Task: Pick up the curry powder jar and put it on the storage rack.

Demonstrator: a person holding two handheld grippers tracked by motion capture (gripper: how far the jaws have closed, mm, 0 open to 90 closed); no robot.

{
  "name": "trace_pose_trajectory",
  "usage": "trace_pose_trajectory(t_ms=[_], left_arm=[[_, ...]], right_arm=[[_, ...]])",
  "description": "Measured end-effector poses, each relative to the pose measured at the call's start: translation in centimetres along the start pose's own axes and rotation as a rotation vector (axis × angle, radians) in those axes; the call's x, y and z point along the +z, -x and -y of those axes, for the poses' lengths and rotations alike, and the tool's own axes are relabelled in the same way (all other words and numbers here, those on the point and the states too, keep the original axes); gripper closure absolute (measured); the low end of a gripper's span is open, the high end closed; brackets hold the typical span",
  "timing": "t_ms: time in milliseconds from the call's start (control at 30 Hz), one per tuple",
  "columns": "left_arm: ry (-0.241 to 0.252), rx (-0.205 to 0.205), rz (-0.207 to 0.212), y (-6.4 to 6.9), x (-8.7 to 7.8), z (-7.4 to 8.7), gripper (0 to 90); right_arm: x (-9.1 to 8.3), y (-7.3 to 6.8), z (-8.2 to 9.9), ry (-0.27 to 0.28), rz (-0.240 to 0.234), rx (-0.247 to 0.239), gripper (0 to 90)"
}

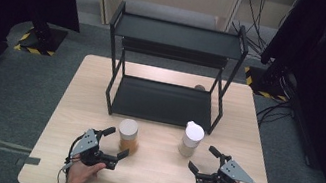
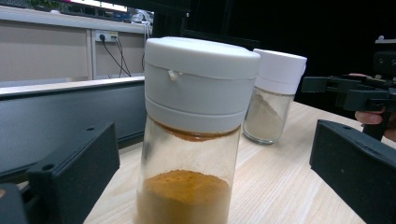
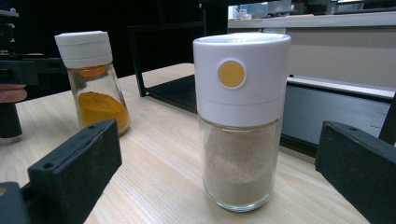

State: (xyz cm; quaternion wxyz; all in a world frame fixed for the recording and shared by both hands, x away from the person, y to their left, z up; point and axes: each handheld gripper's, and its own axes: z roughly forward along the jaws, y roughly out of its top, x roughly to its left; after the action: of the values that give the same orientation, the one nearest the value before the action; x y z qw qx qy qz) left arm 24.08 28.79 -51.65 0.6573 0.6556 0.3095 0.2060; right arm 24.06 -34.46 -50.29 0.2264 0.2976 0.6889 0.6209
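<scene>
While spread wide on either side of the orange spice jar [image 1: 128, 136], left gripper [image 1: 113, 142] not touching it. Right gripper [image 1: 203, 159] likewise agape, near the pale spice jar [image 1: 190, 139]. Both jars upright on table [image 1: 155, 181], before black rack [image 1: 164, 103].

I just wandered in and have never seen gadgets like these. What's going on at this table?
A person holds a two-jaw gripper in each hand. The left gripper is open with its jaws either side of a jar of orange powder, not yet clamped. The right gripper is open just short of a jar of pale powder. Both jars stand upright on the table, in front of a black shelf rack.
</scene>
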Motion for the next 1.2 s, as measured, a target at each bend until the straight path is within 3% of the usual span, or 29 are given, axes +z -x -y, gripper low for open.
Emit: trace_pose_trajectory(t_ms=[767, 1200], left_arm=[[-0.046, 0.032, 0.002, -0.5, 2.3, -1.4, 6.3], [-0.078, 0.071, -0.01, -0.7, 3.2, -1.8, 23.6]], right_arm=[[0.0, 0.0, 0.0, -0.001, -0.005, 0.001, 0.7], [0.0, 0.0, 0.0, -0.001, -0.008, 0.003, 0.7]])
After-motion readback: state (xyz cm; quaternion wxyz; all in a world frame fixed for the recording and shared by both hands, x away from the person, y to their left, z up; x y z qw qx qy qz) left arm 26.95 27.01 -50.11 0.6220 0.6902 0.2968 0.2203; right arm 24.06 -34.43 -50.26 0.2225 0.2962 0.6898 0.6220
